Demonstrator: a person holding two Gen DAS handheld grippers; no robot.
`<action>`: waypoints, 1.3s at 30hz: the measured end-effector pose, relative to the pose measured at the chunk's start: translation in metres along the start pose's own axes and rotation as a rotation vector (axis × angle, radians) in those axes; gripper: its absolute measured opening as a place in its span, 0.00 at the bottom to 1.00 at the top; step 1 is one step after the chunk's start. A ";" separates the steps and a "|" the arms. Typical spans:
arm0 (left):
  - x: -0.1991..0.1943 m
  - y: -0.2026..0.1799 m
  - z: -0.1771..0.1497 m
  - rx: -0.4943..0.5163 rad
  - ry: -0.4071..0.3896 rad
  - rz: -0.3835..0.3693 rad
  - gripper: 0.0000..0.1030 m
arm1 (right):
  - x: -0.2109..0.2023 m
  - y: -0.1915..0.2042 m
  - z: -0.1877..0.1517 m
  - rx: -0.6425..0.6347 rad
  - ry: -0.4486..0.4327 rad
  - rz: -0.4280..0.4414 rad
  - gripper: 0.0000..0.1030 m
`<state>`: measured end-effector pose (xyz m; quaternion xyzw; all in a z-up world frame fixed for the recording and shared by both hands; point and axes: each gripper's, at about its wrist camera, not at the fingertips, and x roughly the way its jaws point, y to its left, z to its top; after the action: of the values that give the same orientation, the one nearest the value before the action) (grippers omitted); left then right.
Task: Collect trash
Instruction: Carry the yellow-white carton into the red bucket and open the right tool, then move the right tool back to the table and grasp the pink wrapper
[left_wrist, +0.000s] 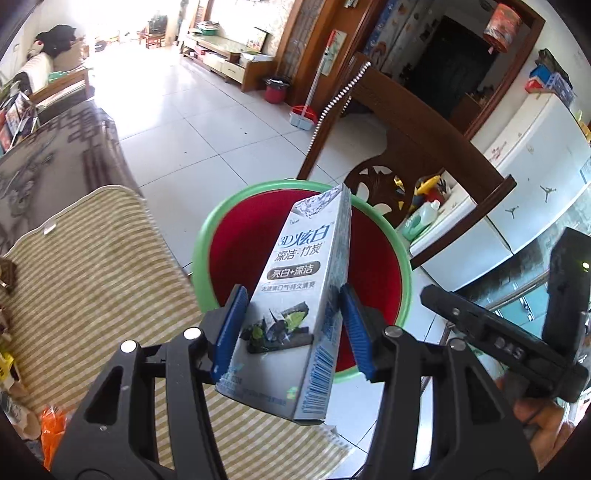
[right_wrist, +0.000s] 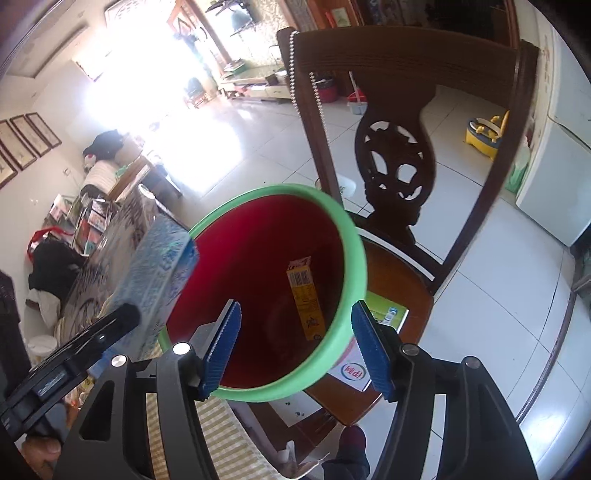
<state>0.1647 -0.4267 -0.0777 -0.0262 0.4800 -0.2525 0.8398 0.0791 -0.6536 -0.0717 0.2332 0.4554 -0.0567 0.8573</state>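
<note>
Over bin (left_wrist: 404, 273) — box (left_wrist: 295, 295) in left hand-held gripper (left_wrist: 291, 325).

Red inside w/ green rim on bin (right_wrist: 354, 258). Grey-white toothpaste box (left_wrist: 295, 295) w/ black charcoal print. Small yellow box (right_wrist: 306, 299) at bin bottom. Blue ribbed pads (left_wrist: 232, 328). Green-beige striped cloth (left_wrist: 110, 295). Dark brown carved chair (right_wrist: 399, 166).

floor: white tiles (left_wrist: 207, 122) | chair: carved dark wood (right_wrist: 397, 162) (window glare)
</note>
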 end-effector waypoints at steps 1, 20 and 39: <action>0.005 -0.004 0.001 0.010 0.003 -0.001 0.49 | -0.003 -0.003 -0.001 0.004 -0.004 -0.003 0.59; -0.103 0.069 -0.029 -0.163 -0.166 0.061 0.72 | -0.002 0.103 -0.012 -0.167 -0.020 0.103 0.59; -0.245 0.288 -0.143 -0.517 -0.240 0.332 0.72 | 0.010 0.329 -0.154 -0.672 0.156 0.307 0.60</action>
<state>0.0617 -0.0377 -0.0429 -0.1894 0.4236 0.0227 0.8855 0.0702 -0.2917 -0.0389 0.0079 0.4721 0.2430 0.8473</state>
